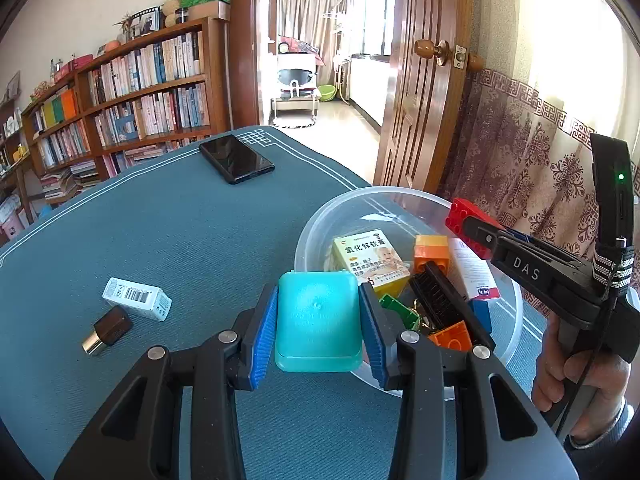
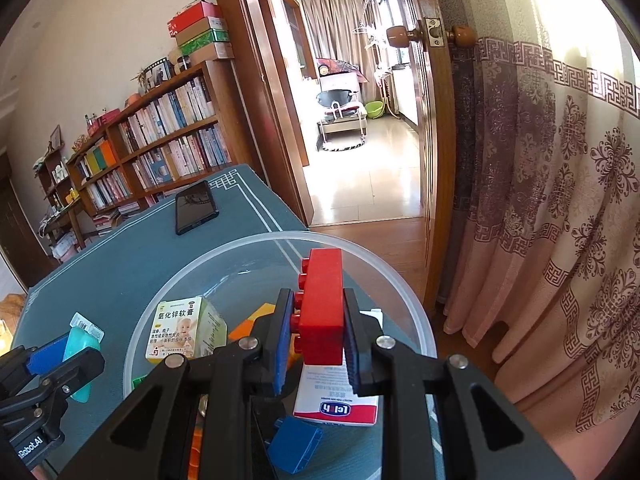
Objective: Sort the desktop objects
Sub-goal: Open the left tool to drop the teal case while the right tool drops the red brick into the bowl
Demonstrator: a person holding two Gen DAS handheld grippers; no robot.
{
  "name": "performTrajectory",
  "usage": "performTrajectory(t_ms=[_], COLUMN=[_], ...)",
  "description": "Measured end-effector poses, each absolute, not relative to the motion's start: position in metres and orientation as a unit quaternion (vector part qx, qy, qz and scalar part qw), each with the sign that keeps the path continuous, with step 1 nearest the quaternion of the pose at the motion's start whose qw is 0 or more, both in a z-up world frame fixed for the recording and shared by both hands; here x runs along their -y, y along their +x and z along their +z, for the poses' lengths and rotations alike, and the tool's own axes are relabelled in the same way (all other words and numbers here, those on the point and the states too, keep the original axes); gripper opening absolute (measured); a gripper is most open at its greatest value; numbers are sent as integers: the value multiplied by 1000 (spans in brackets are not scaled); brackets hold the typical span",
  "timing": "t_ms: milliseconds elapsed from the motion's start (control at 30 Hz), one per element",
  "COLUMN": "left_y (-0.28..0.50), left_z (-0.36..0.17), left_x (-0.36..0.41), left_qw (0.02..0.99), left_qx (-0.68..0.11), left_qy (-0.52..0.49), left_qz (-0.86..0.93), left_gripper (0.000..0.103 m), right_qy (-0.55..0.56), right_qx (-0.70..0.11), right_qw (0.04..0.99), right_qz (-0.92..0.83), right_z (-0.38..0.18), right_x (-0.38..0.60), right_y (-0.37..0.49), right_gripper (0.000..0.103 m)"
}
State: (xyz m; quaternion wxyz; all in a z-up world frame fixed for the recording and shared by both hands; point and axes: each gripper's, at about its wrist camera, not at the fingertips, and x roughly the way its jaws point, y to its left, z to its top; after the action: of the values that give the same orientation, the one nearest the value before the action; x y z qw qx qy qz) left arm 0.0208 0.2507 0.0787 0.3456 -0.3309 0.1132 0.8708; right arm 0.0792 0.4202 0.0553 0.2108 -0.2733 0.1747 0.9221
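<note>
A clear plastic bowl [image 1: 400,200] is taken as the landmark; it stands on the teal-covered counter [image 1: 180,240], near the edge that faces the open doorway. The left hand-held gripper [image 1: 319,320] is seen pinching a turquoise case [image 1: 318,320] between its blue pads [image 1: 264,332], the case being held just at the near-left rim of the bowl, partly over it. The right hand-held gripper [image 2: 316,334] is seen clamped on a red building brick [image 2: 322,300], held above the bowl's interior toward its right side; in the left wrist view the same brick [image 1: 460,216] is observed at the bowl's right rim. Inside the bowl are recorded: a yellow ointment box [image 1: 370,258] printed with a baby's face, an orange brick [image 1: 431,254] beside it, a white box with a red band [image 2: 336,392], a blue brick [image 2: 296,444], a green brick [image 1: 394,310], a second orange brick [image 1: 452,334], and a black brush-like item [image 1: 440,296]. Left of the bowl, well apart from it, a white barcoded box [image 1: 136,298] is noted lying on the counter, with a small brown-and-gold cylinder [image 1: 107,330] touching or just beside it. Beyond the bowl, toward the far corner of the counter, a black phone [image 1: 236,158] lies flat.
</note>
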Motion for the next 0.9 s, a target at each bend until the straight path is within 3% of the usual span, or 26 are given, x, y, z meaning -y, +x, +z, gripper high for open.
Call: performTrajectory(t_ms=[267,333,400,533,600,633,900], left_y=[27,27,27,24,25,26,21], left_z=[84,86,86,81,77,77,74], left_x=[-279,-285,-291,-299,-301,-300,-287], left_qw=[384,392,397,409,412,408,407], left_qx=[-111,-108,-105,-98,-99,-99,-76], left_qy=[-334,-331,-332,-347,-353,-349,-351], left_qz=[854,852,849,838,835,838,840], left_gripper=[43,43,43,44,65,68,70], right_qy=[-269,-264,-257,-251,-250,-250,-251], right_qx=[-192,-198,-205,-209,-211,-212,-206], right_qw=[214,213,214,221,224,225,224], right_qz=[919,920,920,919,918,918,919], right_z=[58,60,62,64,65,65,64], right_x=[-428,-430,-433,-435,-435,-436,-432], right_y=[83,85,87,89,89,89,88], right_gripper=[28,34,50,51,51,51,51])
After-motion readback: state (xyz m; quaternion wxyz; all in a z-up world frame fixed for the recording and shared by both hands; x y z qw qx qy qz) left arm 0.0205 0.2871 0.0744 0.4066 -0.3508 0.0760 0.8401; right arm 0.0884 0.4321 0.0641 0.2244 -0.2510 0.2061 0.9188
